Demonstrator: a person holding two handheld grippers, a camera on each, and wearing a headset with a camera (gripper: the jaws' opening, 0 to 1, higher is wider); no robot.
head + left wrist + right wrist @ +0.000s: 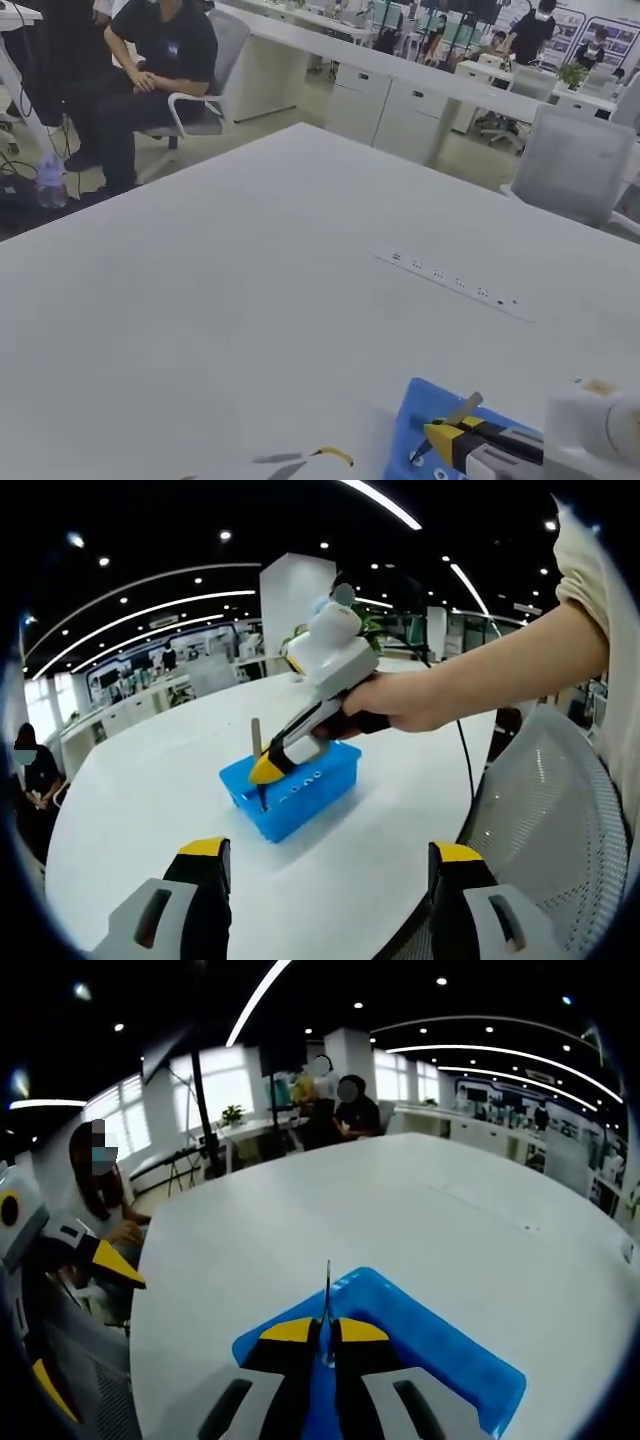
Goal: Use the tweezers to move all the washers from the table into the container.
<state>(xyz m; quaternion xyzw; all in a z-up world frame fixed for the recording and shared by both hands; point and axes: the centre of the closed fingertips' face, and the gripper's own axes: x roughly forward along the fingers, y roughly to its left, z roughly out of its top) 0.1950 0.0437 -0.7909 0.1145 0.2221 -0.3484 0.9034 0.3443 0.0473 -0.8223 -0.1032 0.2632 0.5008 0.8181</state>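
Tweezers (327,1292), thin grey metal, sit pinched btwn the yellow-tipped black jaws of the right gripper (326,1338); the jaws are closed tight on them w/ no gap showing. The tweezers reach out over the blue rectangular plastic container (450,1358), which stands on the white table (400,1210), a little in from its near edge.

In the left gripper view a hand (400,702) holds the right gripper above the container. The tweezers stand approx upright there, top end above the jaws and lower end dipping inside the container's rim. The left gripper (330,865) has its jaws spread wide w/ nothing btwn them. In the head view it is over the table, left of the container and apart from it.

Small pale specks (415,458) lie inside the container, too small to tell if they're washers. A flat white power strip (455,283) lies further in, toward the table's right edge.
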